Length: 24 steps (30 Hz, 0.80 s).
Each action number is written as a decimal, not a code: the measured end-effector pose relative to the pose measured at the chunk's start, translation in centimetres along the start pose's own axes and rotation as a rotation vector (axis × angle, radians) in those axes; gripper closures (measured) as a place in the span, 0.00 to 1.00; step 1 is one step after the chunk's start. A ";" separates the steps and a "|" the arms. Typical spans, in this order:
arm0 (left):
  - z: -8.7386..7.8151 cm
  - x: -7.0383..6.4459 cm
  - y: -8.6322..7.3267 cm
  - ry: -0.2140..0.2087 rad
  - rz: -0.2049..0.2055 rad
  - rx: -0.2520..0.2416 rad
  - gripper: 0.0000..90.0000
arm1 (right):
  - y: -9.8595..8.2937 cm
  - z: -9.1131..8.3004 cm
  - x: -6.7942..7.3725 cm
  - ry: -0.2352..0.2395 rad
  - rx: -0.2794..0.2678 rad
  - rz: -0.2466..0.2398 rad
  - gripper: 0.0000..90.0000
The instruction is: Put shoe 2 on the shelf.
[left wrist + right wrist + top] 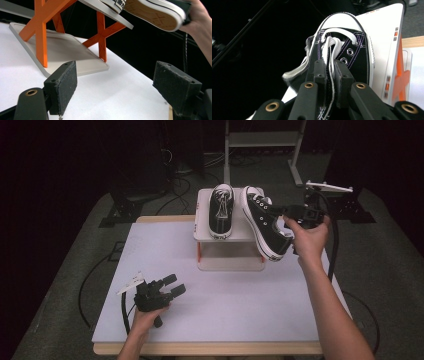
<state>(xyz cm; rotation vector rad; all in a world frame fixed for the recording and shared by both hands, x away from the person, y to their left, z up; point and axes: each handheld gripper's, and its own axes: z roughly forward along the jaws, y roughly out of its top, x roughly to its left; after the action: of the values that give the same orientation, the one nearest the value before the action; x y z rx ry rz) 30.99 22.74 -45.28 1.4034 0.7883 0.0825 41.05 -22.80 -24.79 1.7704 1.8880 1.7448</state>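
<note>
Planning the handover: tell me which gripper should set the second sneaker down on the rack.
Right. The right gripper is already clamped on the tilted sneaker at the rack's edge; the left gripper rests open on the table, far off.

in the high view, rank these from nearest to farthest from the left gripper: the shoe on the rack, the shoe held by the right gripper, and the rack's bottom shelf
Measured from the left gripper, low on the table's left:
1. The rack's bottom shelf, at table level, up and to its right.
2. The shoe on the rack, on the top shelf's left half.
3. The held shoe, tilted off the rack's right edge, clamped by the right gripper.

Black claws (172, 285), brass screws, bare forearms
</note>
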 end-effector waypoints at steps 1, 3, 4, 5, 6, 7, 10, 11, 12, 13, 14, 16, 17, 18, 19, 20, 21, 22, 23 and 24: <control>0.0 0.0 0.0 0.000 0.003 0.002 0.21 | 0.2 0.6 0.0 -0.009 -0.003 0.012 0.90; -0.1 0.0 0.0 0.002 0.002 0.001 0.21 | 0.7 1.8 -0.1 -0.038 -0.008 0.038 0.90; -0.1 0.1 0.0 0.003 0.003 0.002 0.21 | 0.9 2.2 -0.2 -0.047 -0.013 0.046 0.90; -0.1 0.1 0.0 0.002 0.003 0.000 0.21 | 1.1 2.7 -0.3 -0.060 -0.022 0.060 0.90; -0.2 0.1 0.0 0.001 0.004 0.001 0.21 | 1.5 3.5 -0.4 -0.079 -0.032 0.081 0.90; -0.2 0.1 0.0 0.000 0.004 -0.001 0.21 | 1.6 3.8 -0.4 -0.092 -0.036 0.085 0.90; -0.3 0.3 0.1 0.000 0.006 -0.003 0.21 | 2.1 5.1 -0.5 -0.144 -0.051 0.092 0.90; -0.4 0.3 0.1 0.000 0.003 -0.003 0.21 | 2.2 5.4 -0.4 -0.153 -0.052 0.101 0.90; -0.4 0.4 0.1 0.000 0.002 -0.006 0.21 | 2.2 5.8 -0.4 -0.168 -0.058 0.106 0.90; -0.5 0.4 0.1 -0.002 0.004 -0.005 0.21 | 2.3 6.2 -0.4 -0.187 -0.066 0.107 0.90; -0.5 0.4 0.1 -0.002 0.001 -0.008 0.21 | 2.3 6.4 -0.3 -0.196 -0.066 0.116 0.90; -0.6 0.4 0.2 0.000 0.003 -0.011 0.21 | 2.4 7.2 0.1 -0.228 -0.072 0.114 0.90; -0.6 0.4 0.2 -0.001 0.004 -0.013 0.21 | 2.5 7.6 0.3 -0.245 -0.068 0.111 0.90; -0.6 0.4 0.2 0.000 0.002 -0.017 0.21 | 2.6 8.1 0.4 -0.263 -0.066 0.107 0.90; -0.7 0.4 0.2 -0.001 0.001 -0.017 0.21 | 2.6 8.5 0.6 -0.283 -0.064 0.099 0.90; -0.7 0.4 0.3 -0.001 0.001 -0.018 0.21 | 2.7 8.8 0.8 -0.298 -0.060 0.100 0.90; -0.7 0.4 0.3 -0.001 0.001 -0.018 0.21 | 2.7 9.1 0.9 -0.317 -0.065 0.096 0.90; -0.7 0.3 0.3 -0.001 -0.001 -0.021 0.21 | 2.7 9.3 1.1 -0.333 -0.070 0.094 0.90; -0.7 0.3 0.3 -0.002 -0.001 -0.022 0.21 | 2.8 9.6 1.2 -0.355 -0.076 0.093 0.90; -0.7 0.3 0.3 -0.004 -0.003 -0.023 0.21 | 2.9 9.8 1.3 -0.371 -0.078 0.094 0.90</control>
<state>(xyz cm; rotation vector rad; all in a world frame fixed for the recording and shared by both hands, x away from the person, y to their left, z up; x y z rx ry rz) 30.94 23.52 -45.14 1.3801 0.7836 0.0868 48.87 -16.17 -25.71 2.0110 1.5901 1.3684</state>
